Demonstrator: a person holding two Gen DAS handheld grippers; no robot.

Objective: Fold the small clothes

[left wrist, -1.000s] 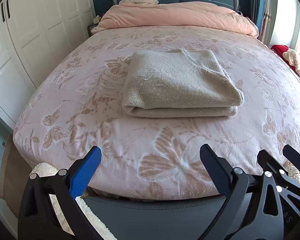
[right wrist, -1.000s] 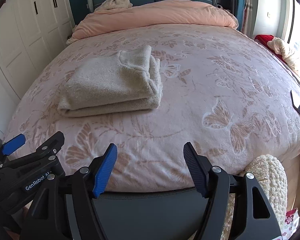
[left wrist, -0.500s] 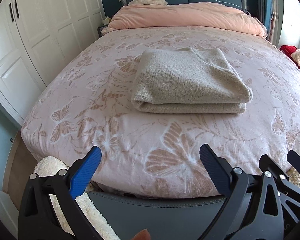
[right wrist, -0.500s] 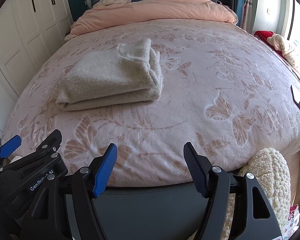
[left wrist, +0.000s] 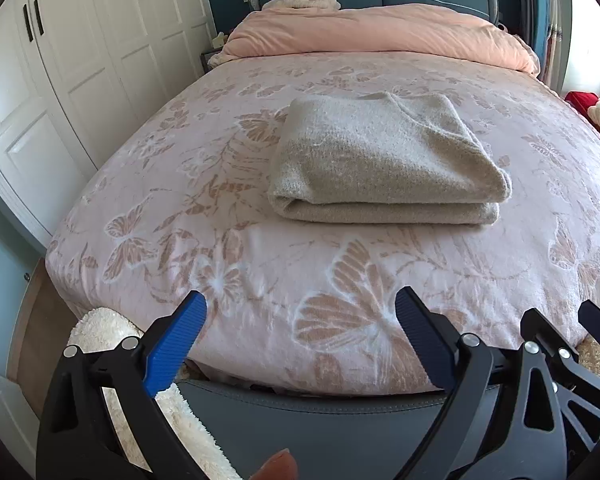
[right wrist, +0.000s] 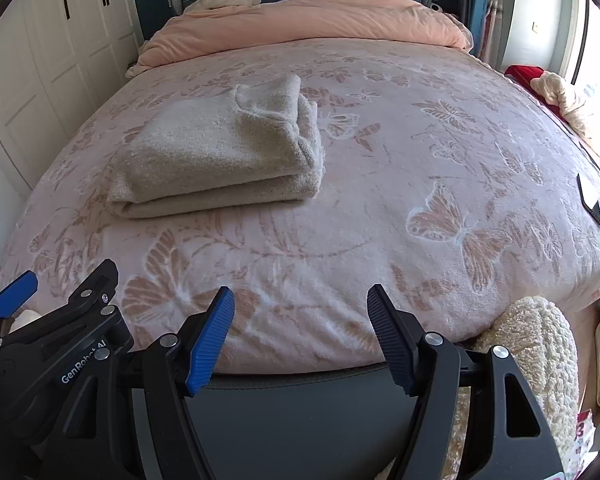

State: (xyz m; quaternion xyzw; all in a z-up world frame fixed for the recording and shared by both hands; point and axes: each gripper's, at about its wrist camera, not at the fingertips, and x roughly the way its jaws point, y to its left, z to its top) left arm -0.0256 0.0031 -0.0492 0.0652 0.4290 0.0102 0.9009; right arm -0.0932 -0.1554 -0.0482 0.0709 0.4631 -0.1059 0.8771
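Note:
A beige knitted sweater lies folded in a neat rectangle on the pink butterfly-patterned bed; it also shows in the right wrist view, left of centre. My left gripper is open and empty, held at the foot of the bed, well short of the sweater. My right gripper is open and empty beside it, also at the foot edge. The left gripper's body shows at the lower left of the right wrist view.
A rolled pink duvet lies at the headboard. White wardrobe doors line the left side. A dark phone lies near the bed's right edge. A fluffy cream rug lies on the floor below the foot.
Both grippers have drifted slightly back and to the left from the bed, so the sweater sits further right in the left view. The sweater has not moved.

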